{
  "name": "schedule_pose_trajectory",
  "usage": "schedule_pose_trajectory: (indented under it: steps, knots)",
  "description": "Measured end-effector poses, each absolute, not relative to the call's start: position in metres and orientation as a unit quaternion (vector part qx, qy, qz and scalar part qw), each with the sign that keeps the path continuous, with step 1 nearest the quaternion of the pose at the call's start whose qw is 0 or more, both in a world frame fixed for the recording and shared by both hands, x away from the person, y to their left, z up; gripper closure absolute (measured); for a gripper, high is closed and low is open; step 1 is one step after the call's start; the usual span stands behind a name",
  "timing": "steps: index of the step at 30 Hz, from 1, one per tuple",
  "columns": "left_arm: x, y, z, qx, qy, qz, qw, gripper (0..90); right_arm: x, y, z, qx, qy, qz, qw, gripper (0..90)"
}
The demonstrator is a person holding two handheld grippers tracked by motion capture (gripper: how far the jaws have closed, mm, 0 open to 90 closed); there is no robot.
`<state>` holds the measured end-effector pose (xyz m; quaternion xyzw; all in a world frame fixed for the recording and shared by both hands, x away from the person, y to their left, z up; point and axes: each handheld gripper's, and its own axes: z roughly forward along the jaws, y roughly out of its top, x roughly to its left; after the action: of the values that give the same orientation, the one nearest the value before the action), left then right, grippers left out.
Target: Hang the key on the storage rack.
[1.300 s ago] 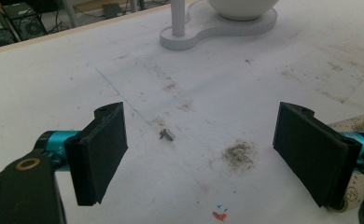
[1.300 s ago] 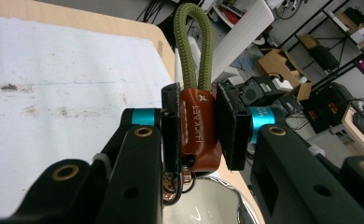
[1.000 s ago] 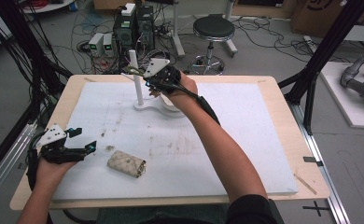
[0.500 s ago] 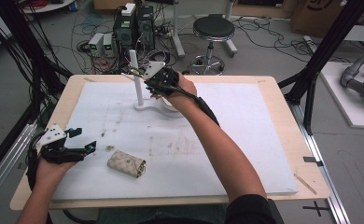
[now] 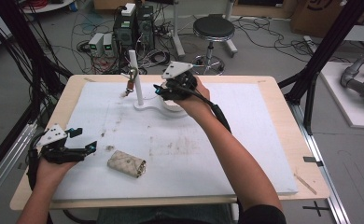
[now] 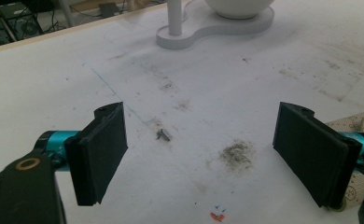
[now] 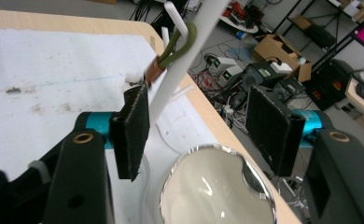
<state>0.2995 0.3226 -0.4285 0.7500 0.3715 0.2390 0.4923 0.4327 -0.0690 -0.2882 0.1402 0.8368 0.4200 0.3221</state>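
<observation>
A white stand [image 5: 145,105] carries a thin upright post [image 5: 136,77] with a small hook. A green loop with a brown tag [image 5: 130,85] hangs from that hook and shows close up as the loop and tag [image 7: 171,49]. My right gripper [image 5: 164,89] hovers just right of the post over the white bowl [image 7: 213,189], open. The post [image 7: 182,58] rises between its jaws without being touched. My left gripper [image 5: 80,140] rests open near the table's front left with nothing between its fingers [image 6: 103,154]. A beige patterned pouch [image 5: 126,163] lies just right of it.
The white mat [image 5: 264,140] covers most of the wooden table [image 5: 306,154] and is smudged in the middle [image 6: 236,154]. Beyond the far edge are a stool [image 5: 213,30], electronics boxes [image 5: 133,23] and cables on the floor. Black frame posts [image 5: 311,79] stand at both sides.
My right gripper has drawn back to the right from the post and now sits over the bowl. The green loop hangs free on the hook. The left gripper has not moved.
</observation>
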Motion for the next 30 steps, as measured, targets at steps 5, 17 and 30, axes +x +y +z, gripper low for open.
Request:
schedule_pose_trajectory:
  steps: [5, 17, 30]
  knots:
    - [0.300, 0.323, -0.429, 0.750, 0.371, 0.239, 0.493, 17.4, 0.423, -0.100, -0.299, 0.163, 0.833, 0.425, 0.314, 35.9]
    - [0.300, 0.320, -0.427, 0.748, 0.369, 0.241, 0.496, 17.4, 0.403, -0.184, -0.330, 0.247, 0.813, 0.444, 0.285, 28.5]
    - [0.307, 0.316, -0.424, 0.744, 0.361, 0.247, 0.506, 17.4, 0.365, -0.260, -0.378, 0.311, 0.783, 0.454, 0.288, 22.0]
